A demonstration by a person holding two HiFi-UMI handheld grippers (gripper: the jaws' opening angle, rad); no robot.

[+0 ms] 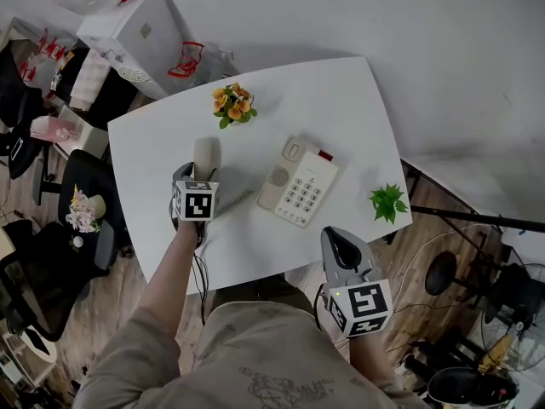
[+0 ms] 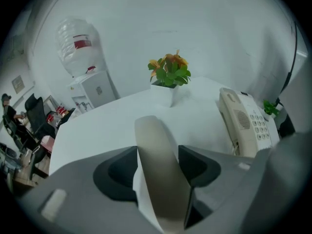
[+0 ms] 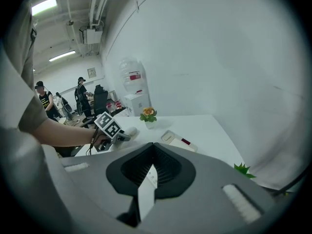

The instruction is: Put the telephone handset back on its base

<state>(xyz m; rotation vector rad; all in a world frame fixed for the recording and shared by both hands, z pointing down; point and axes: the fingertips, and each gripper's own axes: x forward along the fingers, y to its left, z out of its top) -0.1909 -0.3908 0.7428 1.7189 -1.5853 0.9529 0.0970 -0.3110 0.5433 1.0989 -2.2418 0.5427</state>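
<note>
A beige telephone base (image 1: 300,183) with a keypad lies near the middle of the white table (image 1: 341,100), its cradle bare. Left of it, the beige handset (image 1: 204,153) is clamped in my left gripper (image 1: 203,170), just above the tabletop. A cord (image 1: 238,201) runs from the handset toward the base. In the left gripper view the handset (image 2: 158,169) sticks out forward between the jaws, and the base (image 2: 246,123) stands to the right. My right gripper (image 1: 334,239) hovers at the table's near edge, shut with nothing in it; in its view the base (image 3: 178,140) lies ahead.
A pot of orange flowers (image 1: 232,104) stands at the table's far side, and a small green plant (image 1: 388,201) at its right corner. A water dispenser (image 1: 140,32) and office chairs (image 1: 85,203) are off to the left. People (image 3: 46,106) stand in the background.
</note>
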